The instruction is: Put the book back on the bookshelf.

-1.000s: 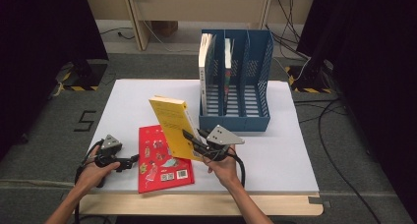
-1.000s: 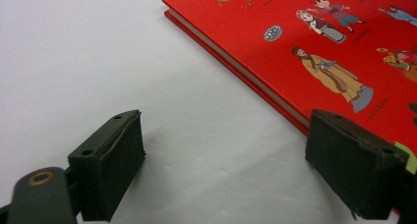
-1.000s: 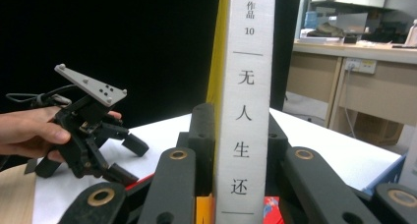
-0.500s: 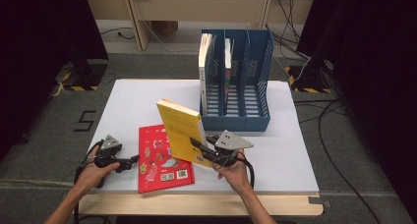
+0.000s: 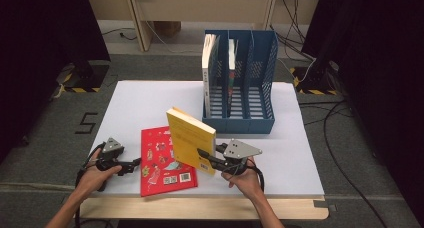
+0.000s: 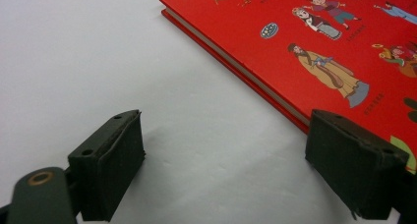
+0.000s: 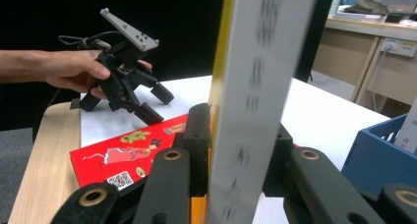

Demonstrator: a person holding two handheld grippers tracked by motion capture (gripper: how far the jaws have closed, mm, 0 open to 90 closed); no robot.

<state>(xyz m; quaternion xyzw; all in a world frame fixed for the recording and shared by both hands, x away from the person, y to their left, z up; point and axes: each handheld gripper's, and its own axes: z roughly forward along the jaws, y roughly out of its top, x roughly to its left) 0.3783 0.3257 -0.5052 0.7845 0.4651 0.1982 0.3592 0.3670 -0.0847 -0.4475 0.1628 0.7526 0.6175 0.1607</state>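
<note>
My right gripper (image 5: 206,156) is shut on a yellow book (image 5: 190,138), holding it upright and tilted above the table, just in front of the blue file rack (image 5: 240,119). In the right gripper view the book's spine (image 7: 255,86) stands between the jaws. A red picture book (image 5: 165,160) lies flat on the white table (image 5: 150,103). My left gripper (image 5: 132,164) rests open on the table at the red book's left edge; in the left gripper view the red book (image 6: 314,42) lies just past the right jaw, nothing between the pads.
The blue rack has three slots; a book (image 5: 209,63) stands in the left one and another (image 5: 231,63) in the middle one, the right slot shows none. Cables run over the floor at right. The table's wooden front edge (image 5: 200,208) is near my hands.
My right gripper has carried the yellow book to the right and a little toward the rack, turning it more upright. The left gripper has stayed in place beside the red book.
</note>
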